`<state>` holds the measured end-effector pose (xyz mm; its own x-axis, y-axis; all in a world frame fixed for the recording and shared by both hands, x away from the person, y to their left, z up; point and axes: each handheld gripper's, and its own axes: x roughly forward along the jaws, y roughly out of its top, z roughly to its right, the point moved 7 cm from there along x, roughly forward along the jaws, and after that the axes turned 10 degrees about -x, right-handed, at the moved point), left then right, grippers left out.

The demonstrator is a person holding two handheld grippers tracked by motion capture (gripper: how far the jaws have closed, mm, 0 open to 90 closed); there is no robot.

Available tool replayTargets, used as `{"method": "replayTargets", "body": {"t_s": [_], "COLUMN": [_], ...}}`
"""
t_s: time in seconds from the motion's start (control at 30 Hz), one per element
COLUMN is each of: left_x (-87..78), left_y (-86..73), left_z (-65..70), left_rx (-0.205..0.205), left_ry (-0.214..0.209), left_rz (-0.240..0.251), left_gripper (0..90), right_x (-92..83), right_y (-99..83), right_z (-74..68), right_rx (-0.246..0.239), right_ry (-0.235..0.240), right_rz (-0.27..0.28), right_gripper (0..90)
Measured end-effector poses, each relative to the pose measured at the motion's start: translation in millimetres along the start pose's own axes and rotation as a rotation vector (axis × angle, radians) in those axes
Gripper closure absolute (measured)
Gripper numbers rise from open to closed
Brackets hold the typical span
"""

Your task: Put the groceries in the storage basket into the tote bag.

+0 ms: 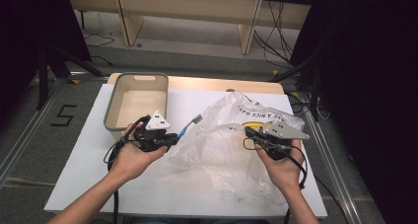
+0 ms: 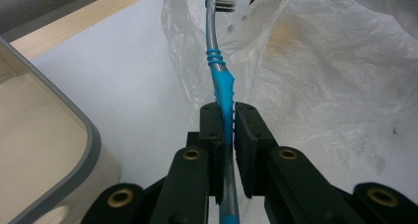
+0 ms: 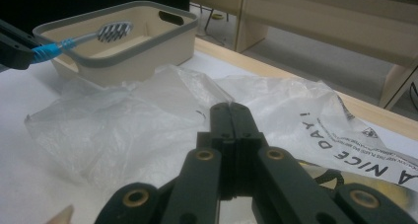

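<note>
A blue toothbrush (image 2: 220,81) is clamped by its handle in the left tongs (image 2: 226,116), bristles pointing to 2 o'clock over the clear plastic bag (image 1: 222,145). The right tongs (image 3: 230,116) are pressed together on the bag's film. A grey-rimmed bin (image 1: 135,101) sits at 11 o'clock on the table (image 1: 84,169).

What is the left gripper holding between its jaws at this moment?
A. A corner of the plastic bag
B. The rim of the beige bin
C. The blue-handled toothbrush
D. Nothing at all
C: in the left gripper view the left gripper has its jaws closed on the handle of the toothbrush, whose bristled head points toward the plastic bag.
</note>
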<state>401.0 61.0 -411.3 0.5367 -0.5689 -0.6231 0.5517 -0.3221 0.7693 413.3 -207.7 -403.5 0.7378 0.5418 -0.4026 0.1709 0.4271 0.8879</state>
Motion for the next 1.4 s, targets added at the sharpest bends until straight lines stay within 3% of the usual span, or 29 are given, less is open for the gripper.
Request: {"method": "replayTargets", "body": {"t_s": [1.4], "left_x": [13.9], "left_y": [-11.3], "left_z": [34.9], "left_rx": [0.068], "left_ry": [-0.071], "left_rz": [-0.070], "left_gripper": [82.2], "right_x": [-0.5], "right_y": [-0.1], "right_z": [-0.4], "right_rx": [0.001], "right_ry": [0.000], "right_rz": [-0.002], "right_gripper": [90.0]}}
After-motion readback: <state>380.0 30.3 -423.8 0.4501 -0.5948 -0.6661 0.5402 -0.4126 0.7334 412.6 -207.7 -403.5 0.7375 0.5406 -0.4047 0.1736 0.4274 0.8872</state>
